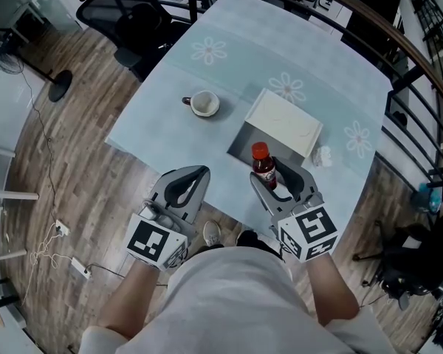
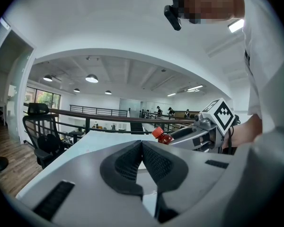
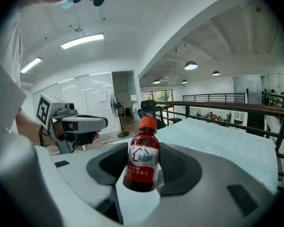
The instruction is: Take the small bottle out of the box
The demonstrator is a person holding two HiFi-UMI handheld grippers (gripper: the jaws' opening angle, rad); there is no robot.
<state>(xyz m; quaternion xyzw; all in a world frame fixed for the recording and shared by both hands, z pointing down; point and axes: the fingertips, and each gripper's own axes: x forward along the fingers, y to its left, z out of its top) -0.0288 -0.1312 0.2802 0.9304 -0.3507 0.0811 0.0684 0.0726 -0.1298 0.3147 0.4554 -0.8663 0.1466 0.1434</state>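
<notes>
A small bottle [image 1: 263,164] of dark red liquid, with a red cap and a red and white label, stands upright between the pads of my right gripper [image 1: 273,175]. That gripper is shut on it, just in front of the near side of the open white box [image 1: 283,122], over the table's front edge. In the right gripper view the bottle [image 3: 142,161] fills the gap between the pads. My left gripper [image 1: 196,174] is shut and holds nothing, level with the right one and to its left. The left gripper view shows the bottle's cap [image 2: 160,134] beside the right gripper [image 2: 201,130].
A white cup [image 1: 204,104] sits on the pale blue flowered tablecloth [image 1: 229,57], left of the box. A crumpled white scrap [image 1: 323,155] lies at the box's right. Black office chairs [image 1: 129,17] stand beyond the table's far left, and a dark railing [image 1: 406,87] runs along the right.
</notes>
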